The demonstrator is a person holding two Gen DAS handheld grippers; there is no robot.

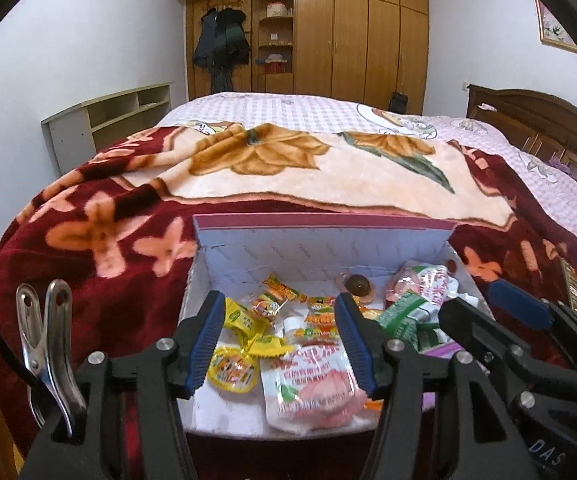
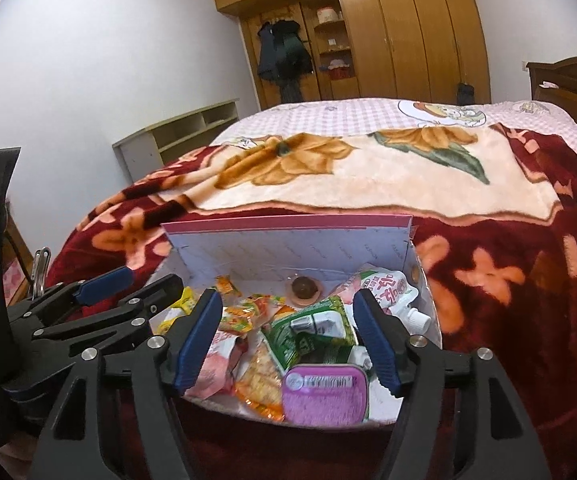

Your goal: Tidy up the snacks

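A white box with a pink rim (image 1: 308,222) (image 2: 288,222) stands open on the red flowered blanket. Inside lie several snacks: a pink pouch (image 1: 308,384), yellow packets (image 1: 244,328), a green pack (image 1: 404,308) (image 2: 308,332), a round brown candy (image 1: 358,284) (image 2: 302,286), a purple lidded tub (image 2: 324,396), an orange packet (image 2: 260,380) and a white-capped pouch (image 2: 388,288). My left gripper (image 1: 280,308) (image 2: 140,280) hangs open over the box's left front. My right gripper (image 2: 288,304) (image 1: 484,300) hangs open over the right front. Neither holds anything.
The blanket (image 1: 128,248) covers a bed with a pink checked sheet (image 1: 288,108). A narrow wrapped strip (image 1: 570,284) lies on the blanket right of the box. A low shelf unit (image 1: 108,120), a wooden wardrobe (image 1: 368,40) and a headboard (image 1: 536,120) stand behind. A metal clip (image 1: 44,320) sticks up at left.
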